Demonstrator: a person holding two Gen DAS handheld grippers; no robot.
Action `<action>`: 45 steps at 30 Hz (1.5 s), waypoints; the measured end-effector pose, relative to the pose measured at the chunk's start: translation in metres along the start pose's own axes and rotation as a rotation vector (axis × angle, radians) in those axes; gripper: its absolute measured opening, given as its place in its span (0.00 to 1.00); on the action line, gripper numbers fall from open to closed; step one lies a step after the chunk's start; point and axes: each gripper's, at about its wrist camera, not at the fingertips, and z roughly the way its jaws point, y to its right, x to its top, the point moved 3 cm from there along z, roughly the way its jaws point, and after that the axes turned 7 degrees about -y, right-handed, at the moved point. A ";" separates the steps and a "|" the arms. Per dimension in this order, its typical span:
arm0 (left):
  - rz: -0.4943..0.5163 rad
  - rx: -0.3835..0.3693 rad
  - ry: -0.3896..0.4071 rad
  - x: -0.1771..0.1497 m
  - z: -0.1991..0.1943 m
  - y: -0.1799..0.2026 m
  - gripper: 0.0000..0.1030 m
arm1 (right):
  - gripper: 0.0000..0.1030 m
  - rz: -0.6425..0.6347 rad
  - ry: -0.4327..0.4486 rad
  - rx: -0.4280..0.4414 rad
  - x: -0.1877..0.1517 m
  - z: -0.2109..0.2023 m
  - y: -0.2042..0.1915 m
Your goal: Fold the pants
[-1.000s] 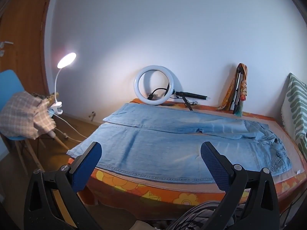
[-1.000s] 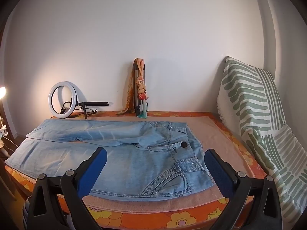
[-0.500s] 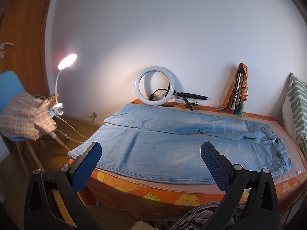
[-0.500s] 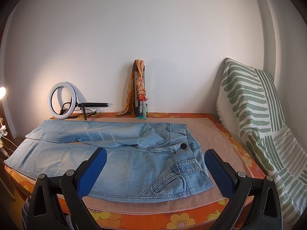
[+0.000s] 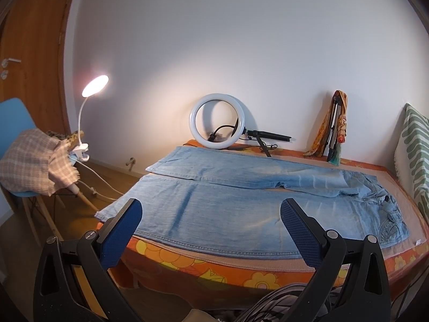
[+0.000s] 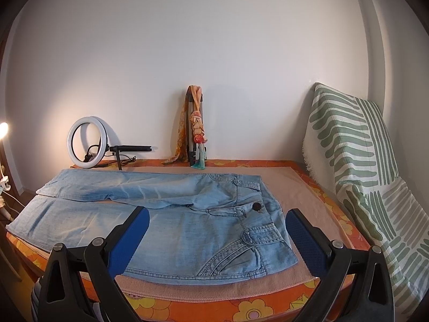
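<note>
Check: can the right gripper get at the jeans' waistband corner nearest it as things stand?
Probably yes. The right gripper is open, holds nothing, and faces the jeans lying flat on the bed. Nothing sits between it and the near waistband corner.

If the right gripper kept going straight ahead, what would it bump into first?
Probably the jeans. The right gripper is open and empty, pointing over the near bed edge toward their waist end, near the button. Nothing else shows in between, though depth is hard to judge in this fisheye view.
</note>
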 end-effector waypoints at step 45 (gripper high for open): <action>0.044 0.030 -0.010 -0.003 0.006 0.007 1.00 | 1.00 -0.005 -0.007 0.023 -0.004 0.004 -0.003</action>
